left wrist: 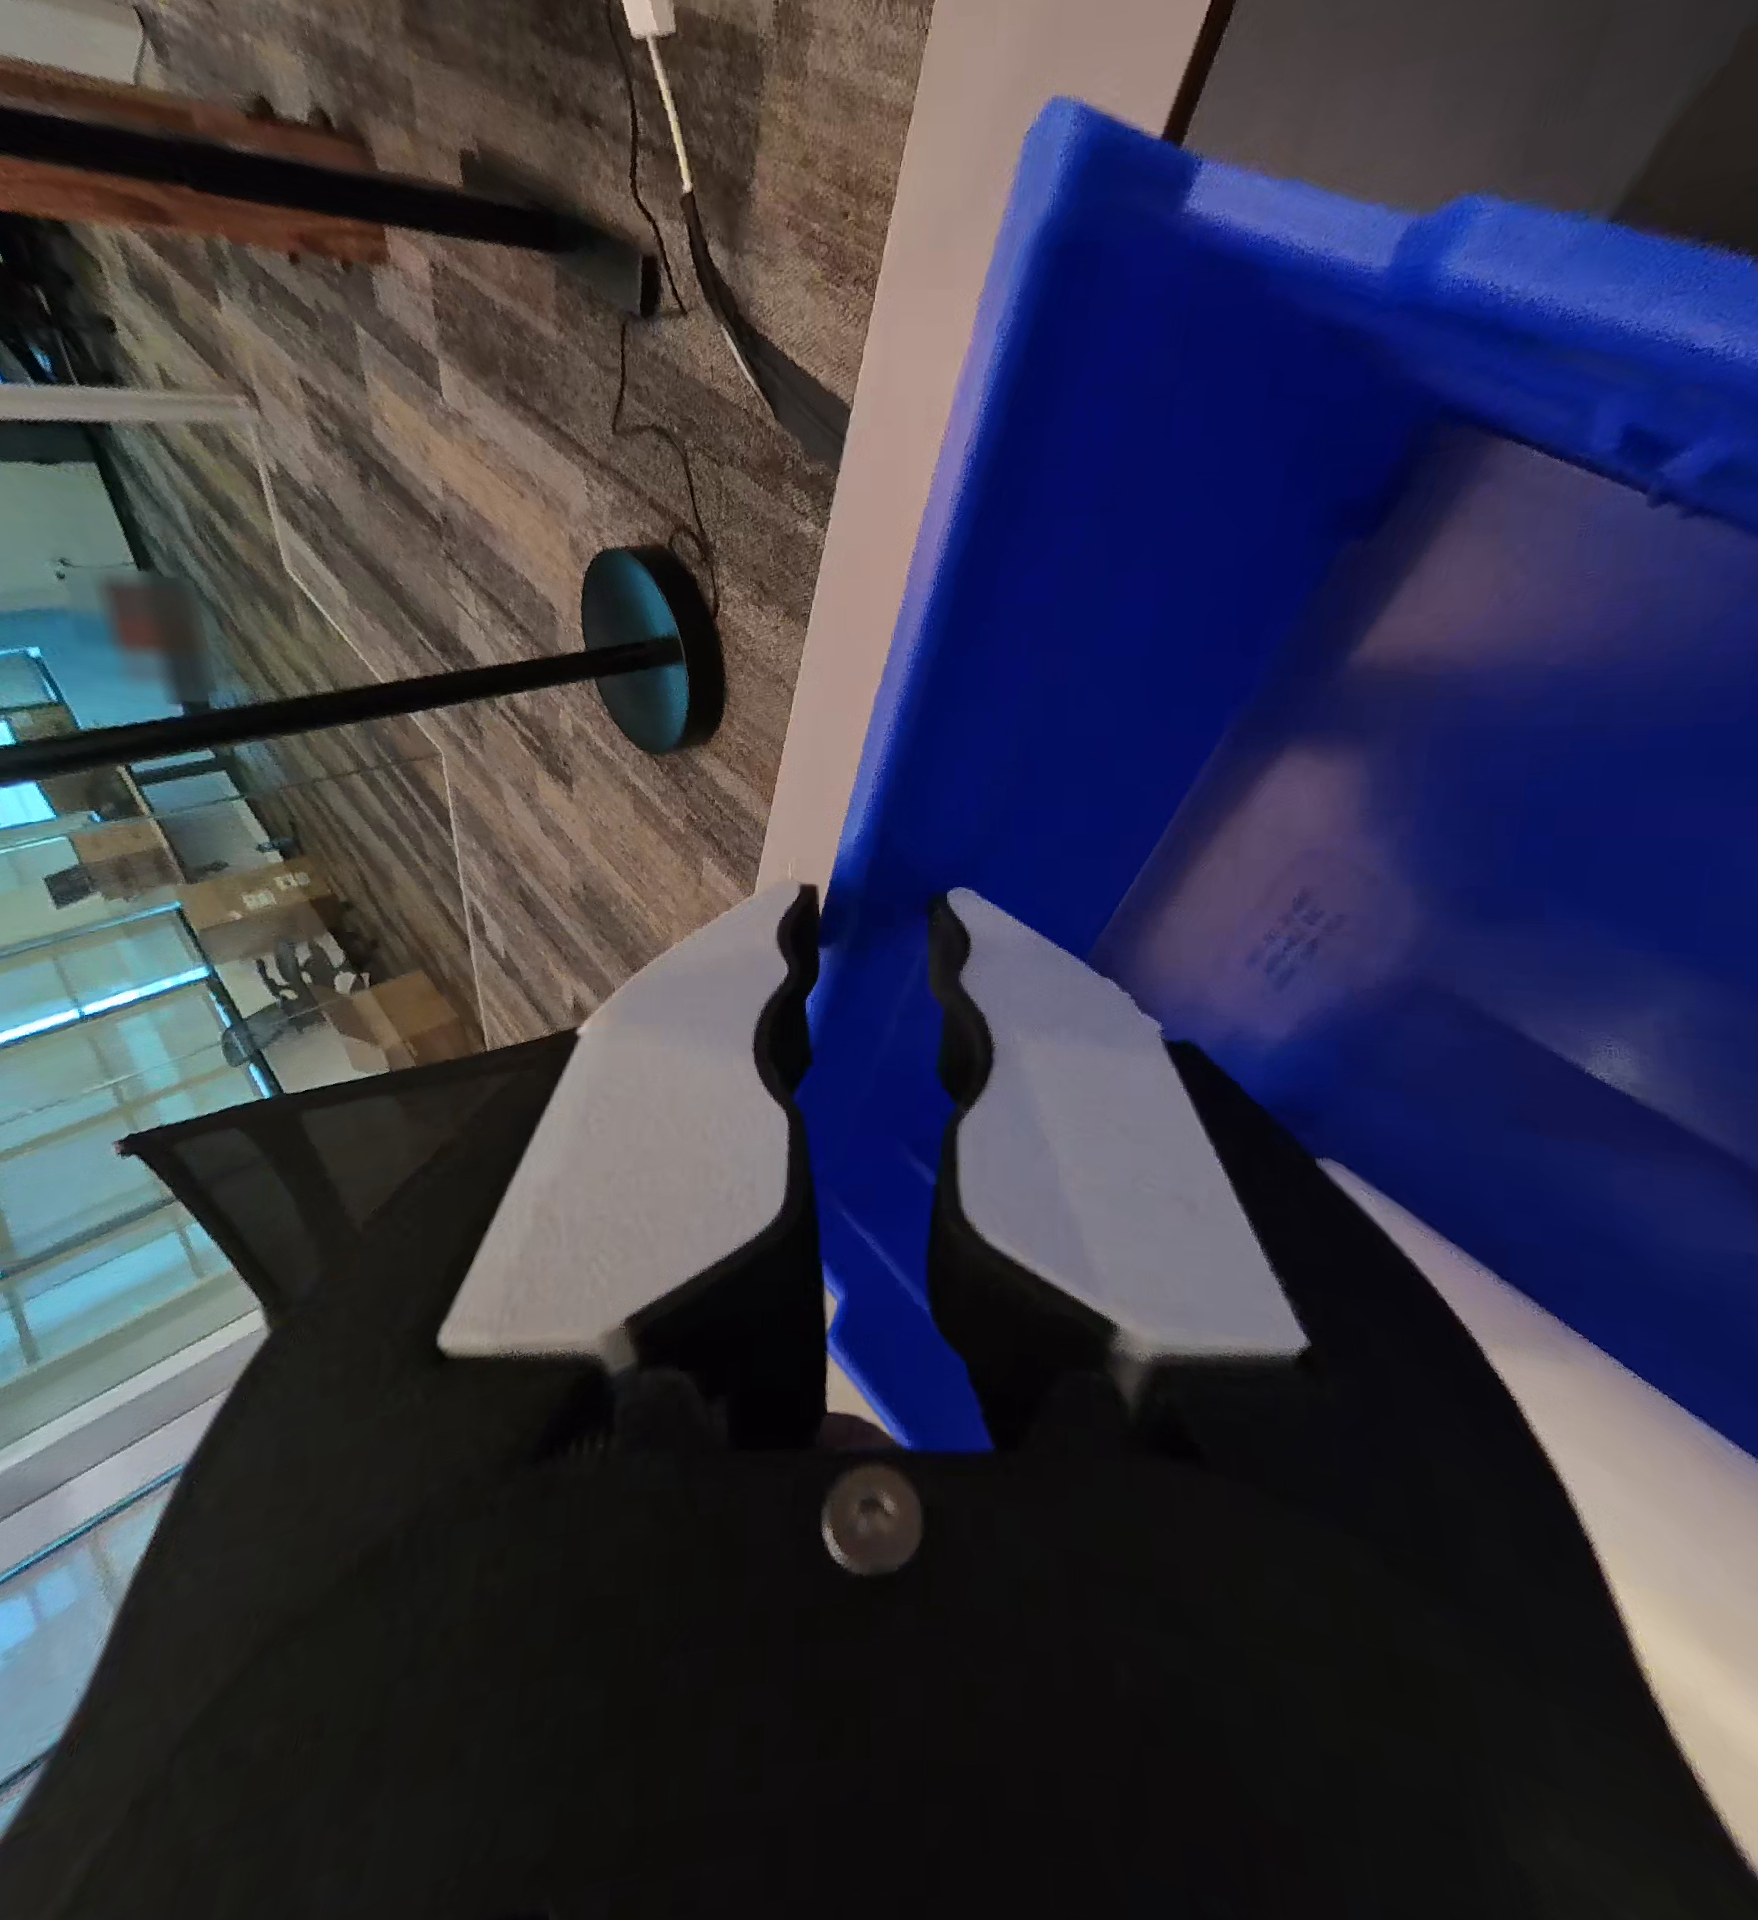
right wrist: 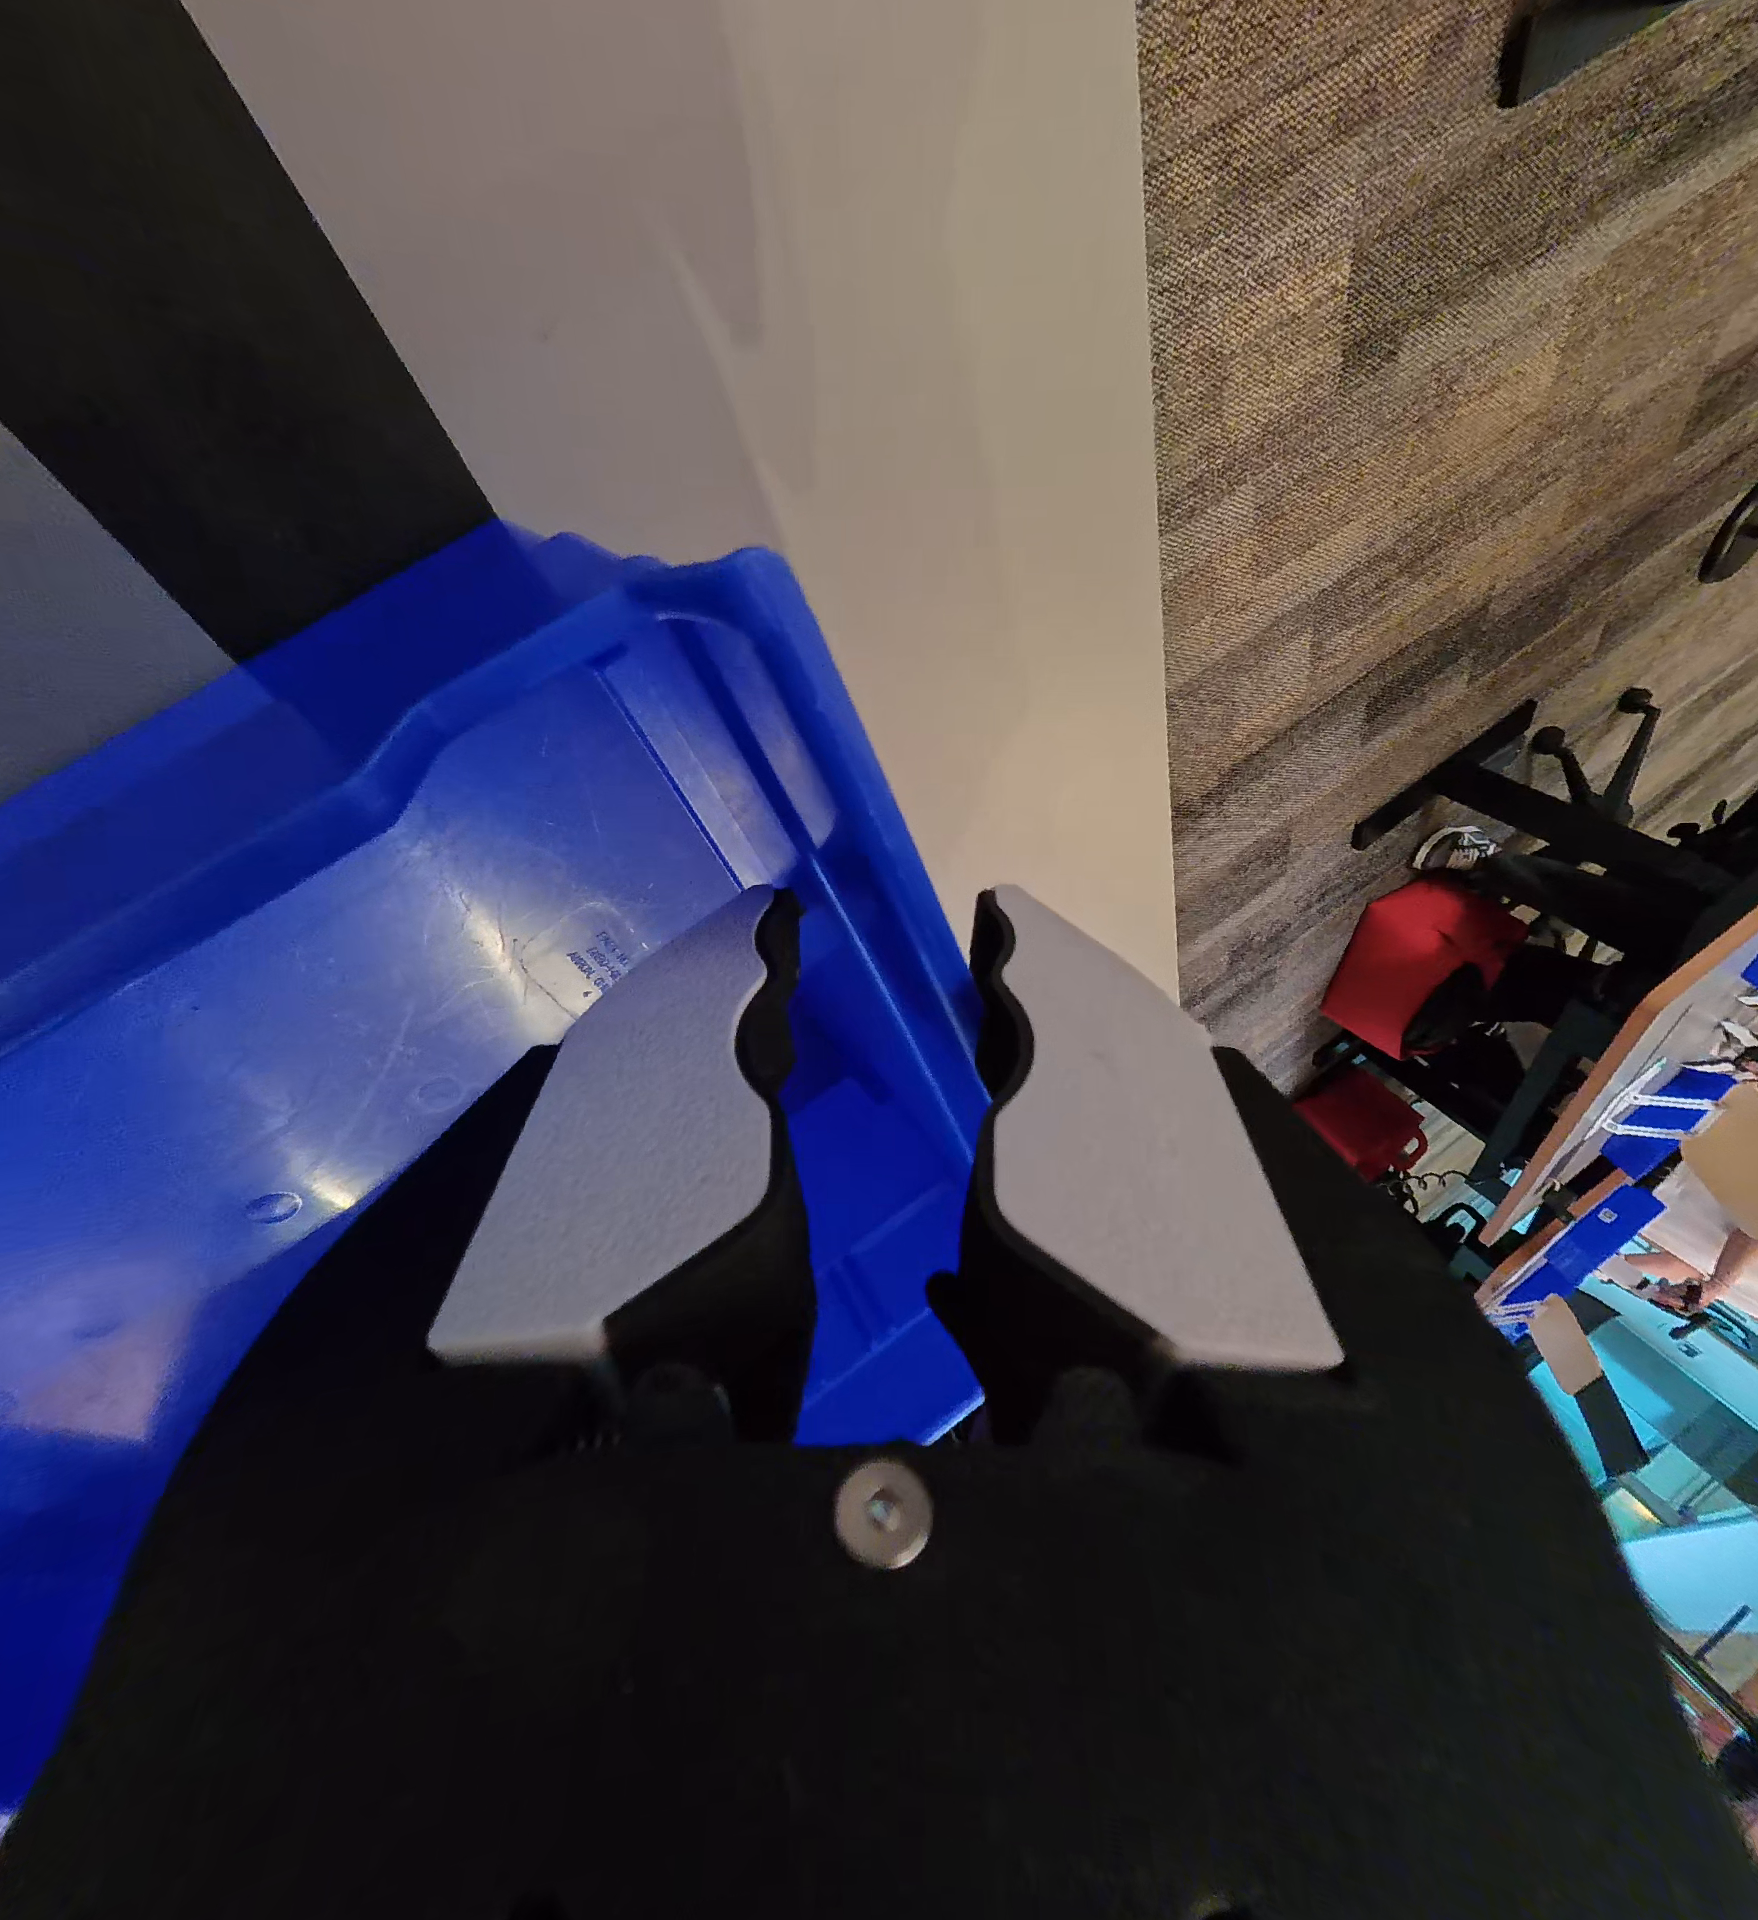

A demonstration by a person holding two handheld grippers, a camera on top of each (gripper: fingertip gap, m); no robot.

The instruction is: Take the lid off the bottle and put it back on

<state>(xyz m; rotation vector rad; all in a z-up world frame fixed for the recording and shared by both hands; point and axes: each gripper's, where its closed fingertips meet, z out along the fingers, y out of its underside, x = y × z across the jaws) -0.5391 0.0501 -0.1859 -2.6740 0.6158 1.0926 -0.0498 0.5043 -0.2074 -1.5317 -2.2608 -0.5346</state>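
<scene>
White tabletop carries only a blue bin; our left gripper and right gripper hang parted, empty; no bottle shows; we should find it first.

Patterned grey carpet, glass walls

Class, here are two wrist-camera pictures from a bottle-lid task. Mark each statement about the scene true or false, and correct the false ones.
1. The left tongs grip a bottle. False: nothing lies between their fingers, and no bottle shows in either view.
2. A blue plastic bin lies ahead of the left tongs. True.
3. The right tongs are clamped on a lid. False: they stand apart and empty; no lid shows.
4. The bin rests on a white table. True.
5. The floor is bare white tile. False: it is grey-brown patterned carpet.
</scene>
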